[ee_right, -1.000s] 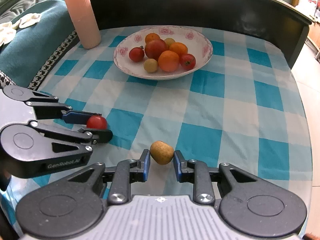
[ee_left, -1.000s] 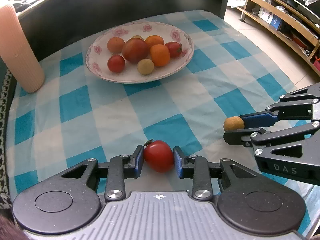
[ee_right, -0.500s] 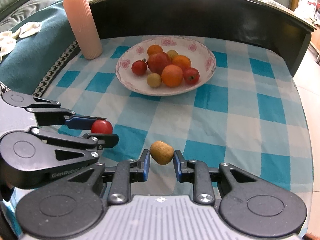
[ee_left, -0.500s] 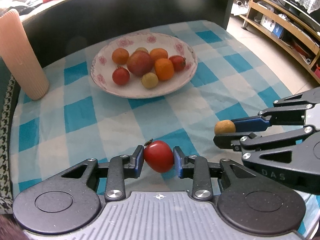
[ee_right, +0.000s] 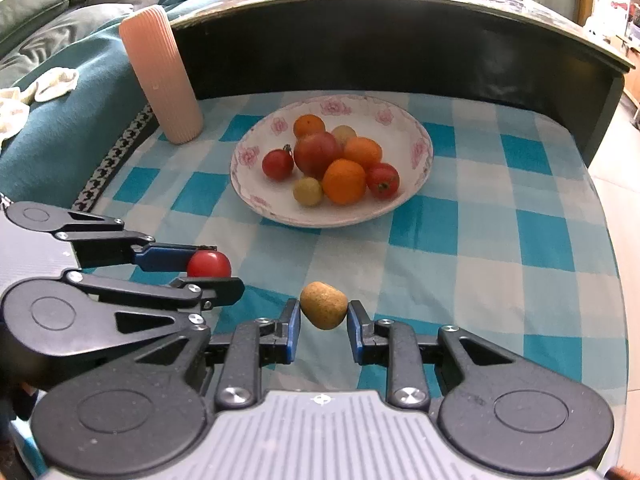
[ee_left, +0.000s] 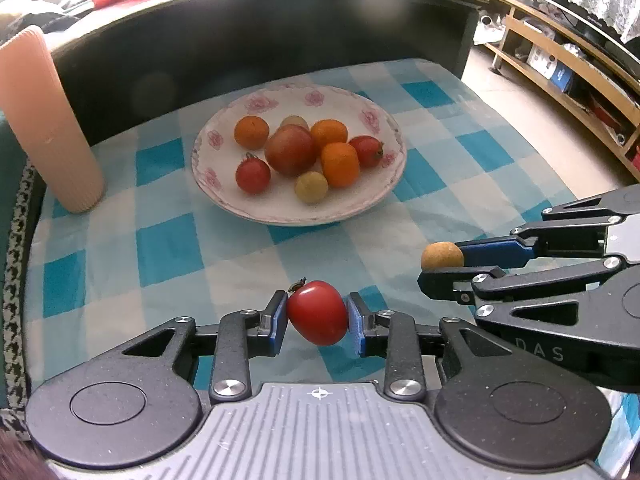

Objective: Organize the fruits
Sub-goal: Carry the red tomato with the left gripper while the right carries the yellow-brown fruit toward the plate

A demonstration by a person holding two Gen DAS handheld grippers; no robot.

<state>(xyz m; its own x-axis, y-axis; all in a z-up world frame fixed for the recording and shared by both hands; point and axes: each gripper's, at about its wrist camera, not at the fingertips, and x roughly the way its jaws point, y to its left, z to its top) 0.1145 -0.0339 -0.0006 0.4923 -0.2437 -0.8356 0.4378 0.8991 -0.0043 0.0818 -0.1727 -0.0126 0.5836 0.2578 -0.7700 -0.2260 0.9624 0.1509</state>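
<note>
My left gripper (ee_left: pixel 317 314) is shut on a red tomato (ee_left: pixel 317 312), held above the checked cloth; the same tomato (ee_right: pixel 209 264) shows in the right wrist view. My right gripper (ee_right: pixel 323 314) is shut on a small brown fruit (ee_right: pixel 323 311), which the left wrist view shows as the brown fruit (ee_left: pixel 442 255) at far right. Ahead stands a white floral plate (ee_left: pixel 384 120) with several tomatoes and oranges. The plate (ee_right: pixel 420 148) lies beyond both grippers.
A tall ribbed pink cylinder (ee_left: pixel 44 120) stands left of the plate. A dark raised wall (ee_left: pixel 260 40) closes the table's far side. The table edge drops to the floor on the right (ee_right: pixel 616 200). A teal sofa (ee_right: pixel 60 120) lies to the left.
Both grippers have risen and drawn back from the plate, still holding their fruits. The plate looks smaller and farther away.
</note>
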